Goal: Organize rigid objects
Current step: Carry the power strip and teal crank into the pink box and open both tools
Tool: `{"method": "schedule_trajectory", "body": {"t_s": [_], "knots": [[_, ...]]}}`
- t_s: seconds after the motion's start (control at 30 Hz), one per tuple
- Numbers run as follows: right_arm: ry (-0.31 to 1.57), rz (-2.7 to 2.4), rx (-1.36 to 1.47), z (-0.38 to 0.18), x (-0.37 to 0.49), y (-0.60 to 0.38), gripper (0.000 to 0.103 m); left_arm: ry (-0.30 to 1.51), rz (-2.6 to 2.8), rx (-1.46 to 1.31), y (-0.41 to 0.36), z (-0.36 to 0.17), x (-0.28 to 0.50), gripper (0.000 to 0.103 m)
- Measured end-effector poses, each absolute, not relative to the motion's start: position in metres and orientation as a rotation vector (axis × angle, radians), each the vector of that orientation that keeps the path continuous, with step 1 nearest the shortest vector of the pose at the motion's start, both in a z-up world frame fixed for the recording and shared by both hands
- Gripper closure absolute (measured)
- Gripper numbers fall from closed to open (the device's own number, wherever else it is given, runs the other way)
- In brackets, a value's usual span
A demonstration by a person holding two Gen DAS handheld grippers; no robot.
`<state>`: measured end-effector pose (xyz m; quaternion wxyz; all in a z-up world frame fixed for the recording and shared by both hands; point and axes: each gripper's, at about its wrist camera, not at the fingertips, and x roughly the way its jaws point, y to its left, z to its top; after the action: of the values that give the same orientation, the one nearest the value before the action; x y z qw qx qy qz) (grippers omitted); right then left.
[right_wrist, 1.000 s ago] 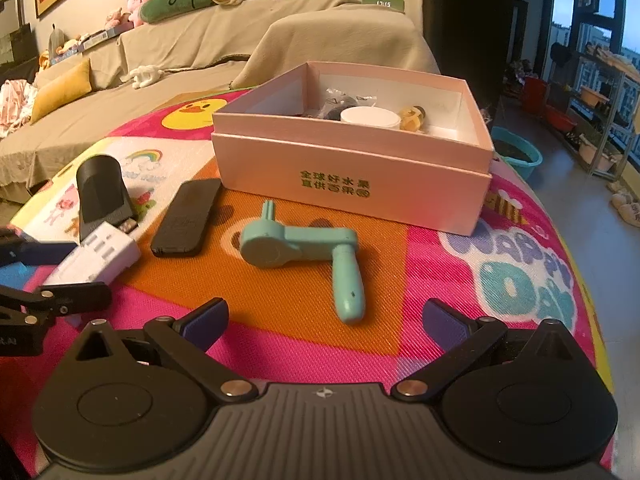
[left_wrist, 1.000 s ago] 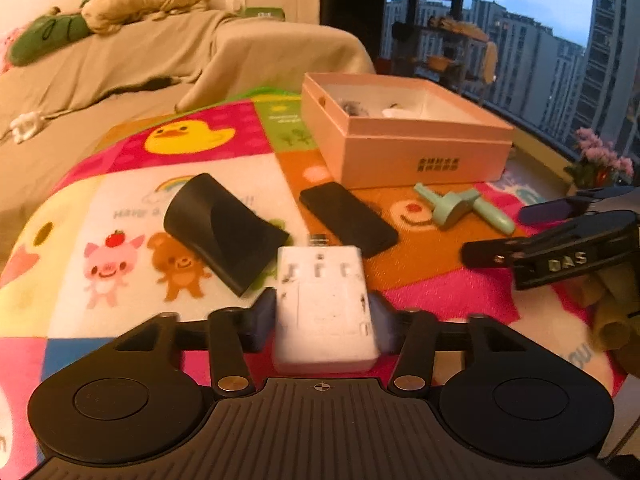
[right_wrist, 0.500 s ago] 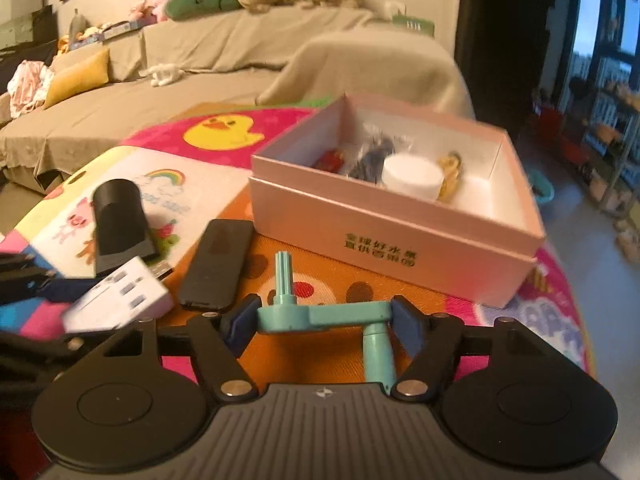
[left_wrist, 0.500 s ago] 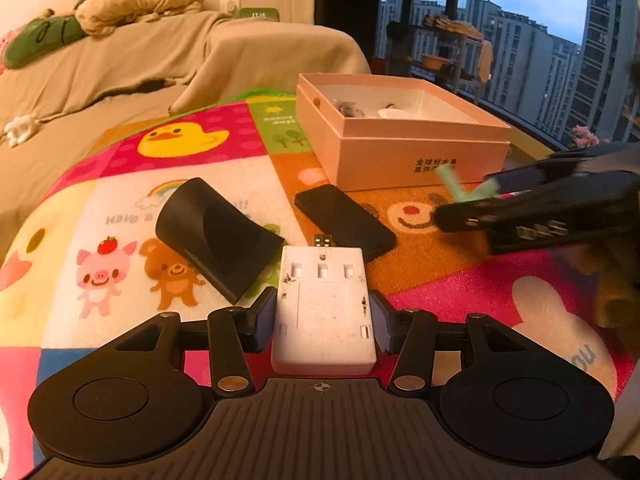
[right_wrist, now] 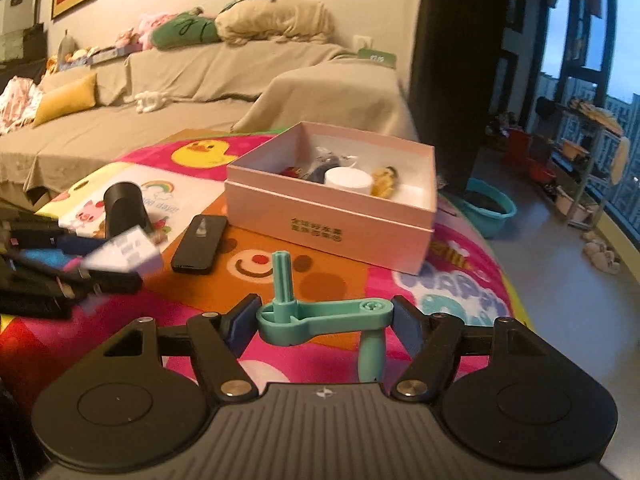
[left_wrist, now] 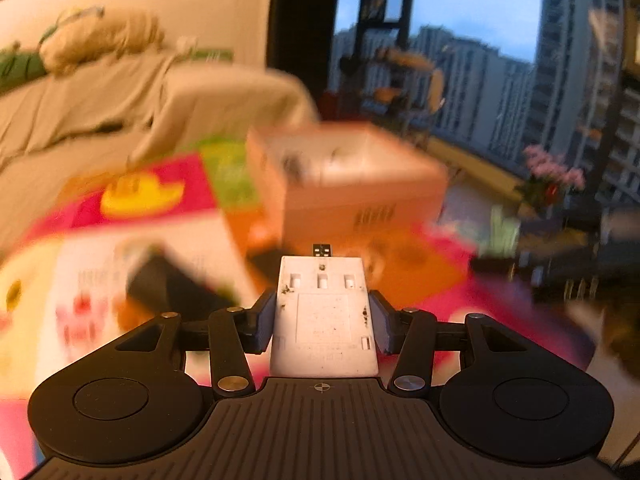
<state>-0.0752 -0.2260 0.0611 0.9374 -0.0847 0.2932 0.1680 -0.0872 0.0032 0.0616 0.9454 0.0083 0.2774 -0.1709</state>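
Inside the pink box (right_wrist: 332,216) a few small items already lie; a black remote (right_wrist: 199,249) and black nozzle (right_wrist: 124,210) wait on the play mat (right_wrist: 460,276). Your left gripper (left_wrist: 322,322) clamps a white adapter (left_wrist: 323,316), your right gripper (right_wrist: 322,322) a teal crank (right_wrist: 320,318), both raised, tilted down toward the box.

Both grippers lift their loads off the mat

Right gripper (right_wrist: 325,320), wide apart a second ago, now clamps the teal crank (right_wrist: 320,318) and raises it; left gripper (left_wrist: 323,322) lifts the white adapter (left_wrist: 323,316) clear of the mat (right_wrist: 460,280).
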Motion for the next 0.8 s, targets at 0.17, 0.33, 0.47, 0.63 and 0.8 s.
{"method": "schedule_trajectory", "body": {"t_s": [0.17, 0.33, 0.47, 0.63, 0.8], "knots": [[0.532, 0.351, -0.101, 0.074, -0.085, -0.236, 0.032, 0.453, -0.361, 0.023, -0.014, 0.11, -0.035, 0.05], [0.506, 0.346, -0.101, 0.075, -0.086, -0.234, 0.032, 0.432, -0.408, -0.088, -0.037, 0.118, 0.038, 0.05], [0.539, 0.316, -0.115, 0.071, -0.083, -0.235, 0.032, 0.485, -0.399, -0.159, -0.04, 0.101, 0.077, 0.051], [0.554, 0.268, -0.134, 0.065, -0.084, -0.246, 0.032, 0.466, -0.396, -0.25, -0.005, 0.081, 0.032, 0.052], [0.579, 0.271, -0.107, 0.07, -0.066, -0.248, 0.032, 0.451, -0.466, -0.241, 0.023, 0.046, -0.045, 0.052]]}}
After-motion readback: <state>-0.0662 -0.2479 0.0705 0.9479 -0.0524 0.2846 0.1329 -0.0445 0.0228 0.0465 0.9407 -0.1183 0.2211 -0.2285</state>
